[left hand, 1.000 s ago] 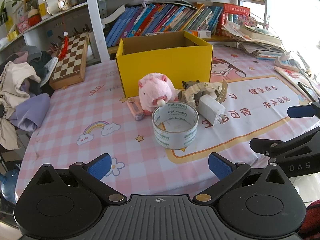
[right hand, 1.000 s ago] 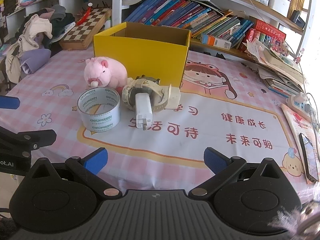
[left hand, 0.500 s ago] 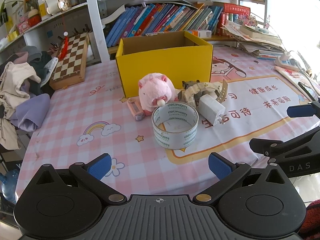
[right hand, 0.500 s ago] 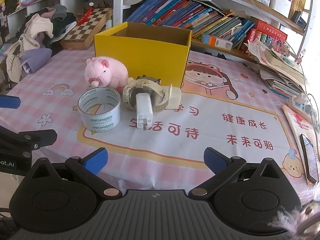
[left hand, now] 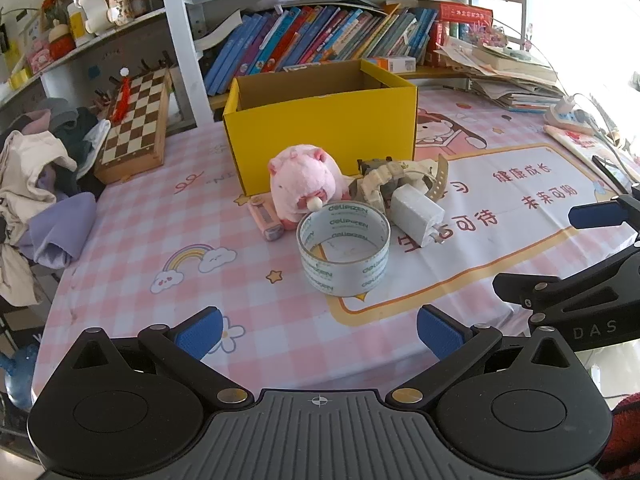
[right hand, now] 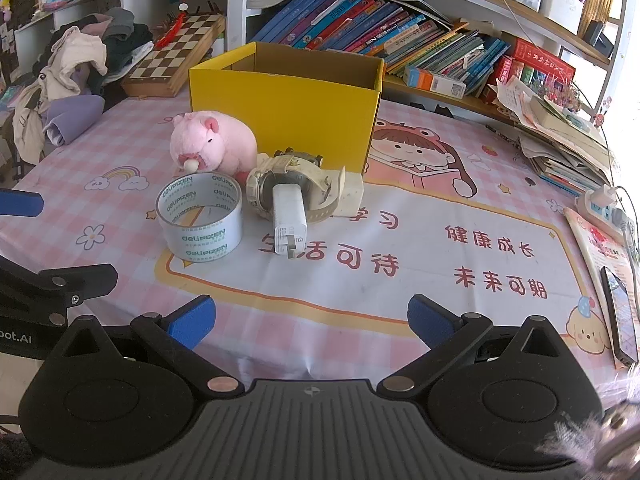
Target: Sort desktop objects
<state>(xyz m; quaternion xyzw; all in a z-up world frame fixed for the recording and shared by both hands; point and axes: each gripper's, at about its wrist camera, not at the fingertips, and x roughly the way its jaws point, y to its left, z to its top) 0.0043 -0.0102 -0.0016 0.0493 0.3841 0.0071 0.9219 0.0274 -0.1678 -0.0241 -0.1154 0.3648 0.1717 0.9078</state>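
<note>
2 grippers, left gripper (left hand: 318, 326) and right gripper (right hand: 311, 316), spread wide, holding nothing, unmoved over last 1 s. Tape roll (left hand: 343, 247), pink plush (left hand: 304, 184), white charger (right hand: 289, 222), watch (right hand: 294, 176) unshifted outside yellow box (left hand: 320, 128). Sorting no further along.

An open-topped yellow cardboard box (left hand: 320, 132) stands upright on the pink checked tablecloth (left hand: 160, 216). Directly in front of it sits a pink plush pig (left hand: 304, 184), with a small pink flat item (left hand: 265, 216) lying against its side. A roll of clear printed tape (left hand: 344, 252) stands on its edge-ring, hole upward, just in front of the pig. Beside the tape, a beige wristwatch (right hand: 296, 180) lies curled, and a white charger plug (right hand: 289, 222) rests on it, prongs pointing toward the cameras.
</note>
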